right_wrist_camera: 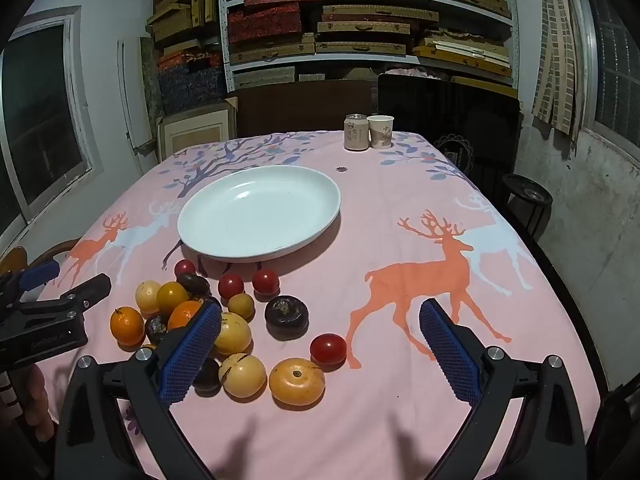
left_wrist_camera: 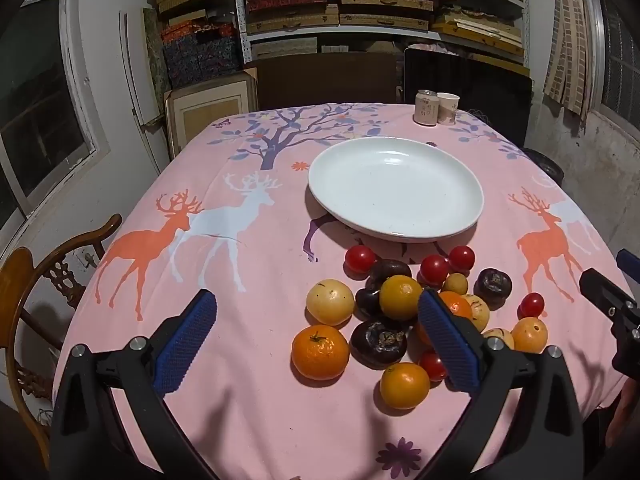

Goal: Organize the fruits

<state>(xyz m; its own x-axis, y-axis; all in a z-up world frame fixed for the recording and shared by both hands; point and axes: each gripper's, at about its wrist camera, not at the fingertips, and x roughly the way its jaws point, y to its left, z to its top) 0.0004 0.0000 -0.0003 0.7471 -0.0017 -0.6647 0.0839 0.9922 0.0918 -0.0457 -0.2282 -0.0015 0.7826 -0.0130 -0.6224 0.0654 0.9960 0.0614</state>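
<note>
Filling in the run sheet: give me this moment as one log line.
left gripper: open, empty | right gripper: open, empty | plate: empty | fruits: piled on cloth, near plate

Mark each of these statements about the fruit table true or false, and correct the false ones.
1. The white plate already holds fruit. False: it is empty; the fruit lies on the tablecloth in front of it.
2. Both grippers are open and hold nothing. True: the left gripper and right gripper stand wide, nothing between the pads.
3. A can and a paper cup stand side by side beyond the plate. True.
4. The tablecloth is plain blue. False: it is pink, printed with deer and a tree.
5. Red cherry tomatoes lie among the fruit. True.
</note>
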